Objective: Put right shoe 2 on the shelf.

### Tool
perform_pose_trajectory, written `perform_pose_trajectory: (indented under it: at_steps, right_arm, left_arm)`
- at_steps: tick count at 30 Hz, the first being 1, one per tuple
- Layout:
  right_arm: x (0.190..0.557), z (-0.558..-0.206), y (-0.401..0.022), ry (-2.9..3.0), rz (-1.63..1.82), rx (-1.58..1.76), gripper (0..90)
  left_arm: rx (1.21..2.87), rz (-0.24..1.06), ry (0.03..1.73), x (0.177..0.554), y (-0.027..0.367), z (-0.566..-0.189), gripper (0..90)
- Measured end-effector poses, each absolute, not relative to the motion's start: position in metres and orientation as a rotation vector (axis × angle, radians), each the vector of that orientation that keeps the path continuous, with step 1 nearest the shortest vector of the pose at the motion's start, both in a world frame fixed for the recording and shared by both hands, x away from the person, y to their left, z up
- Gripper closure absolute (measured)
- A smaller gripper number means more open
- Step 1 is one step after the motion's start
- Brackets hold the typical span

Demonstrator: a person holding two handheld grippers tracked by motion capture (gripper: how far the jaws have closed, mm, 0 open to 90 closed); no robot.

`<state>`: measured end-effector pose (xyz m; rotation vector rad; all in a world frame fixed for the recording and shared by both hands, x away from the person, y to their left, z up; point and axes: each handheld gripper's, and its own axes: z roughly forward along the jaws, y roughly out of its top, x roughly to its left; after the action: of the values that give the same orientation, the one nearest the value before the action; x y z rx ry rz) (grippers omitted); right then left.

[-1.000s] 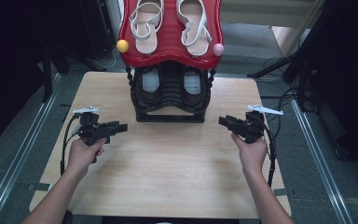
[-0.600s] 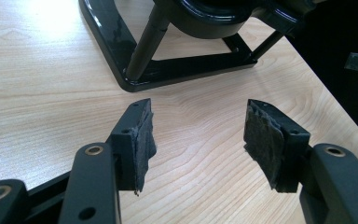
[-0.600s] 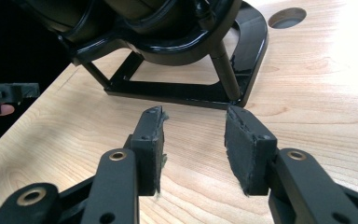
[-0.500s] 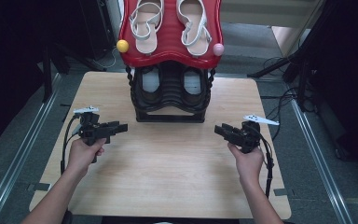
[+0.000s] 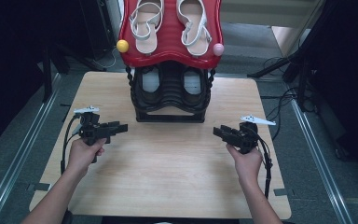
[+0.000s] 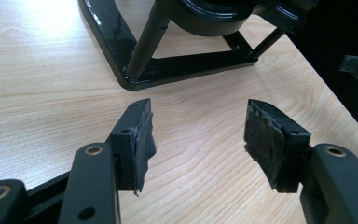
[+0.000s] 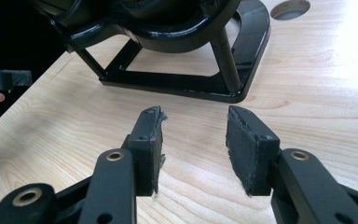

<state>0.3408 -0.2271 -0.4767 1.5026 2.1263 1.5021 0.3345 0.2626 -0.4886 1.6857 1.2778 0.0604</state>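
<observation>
While both hands wait at the pale wooden tabletop [image 5: 177, 163] | left gripper [image 5: 121, 127] open, empty | right gripper [image 5: 218, 131], jaws just widening, empty | black two-tier shoe rack [image 5: 170, 93] stands between, beyond them, likely next reached.

Both forearms come in from six o'clock, the left hand [image 5: 83, 154] aiming the left gripper [image 5: 121, 127] toward three o'clock with jaws apart and empty, the right hand [image 5: 246, 163] aiming the right gripper [image 5: 217, 131] toward ten o'clock, its jaws just opened wider, nothing between them
</observation>
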Motion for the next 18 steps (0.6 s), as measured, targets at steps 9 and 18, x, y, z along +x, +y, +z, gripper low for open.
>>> perform_pose_trajectory:
  at_steps: [9,18]
  right_arm:
    - [0.3411,-0.4769,-0.2272,2.129,1.517,1.508,57.0]
    - [0.3414,-0.4763,-0.2297,2.12,1.527,1.512,57.0]
  left_arm:
    - [1.69,0.059,1.277,0.3346,0.2623,-0.4887,42.3]
    - [1.693,0.056,1.278,0.3348,0.2622,-0.489,42.0]
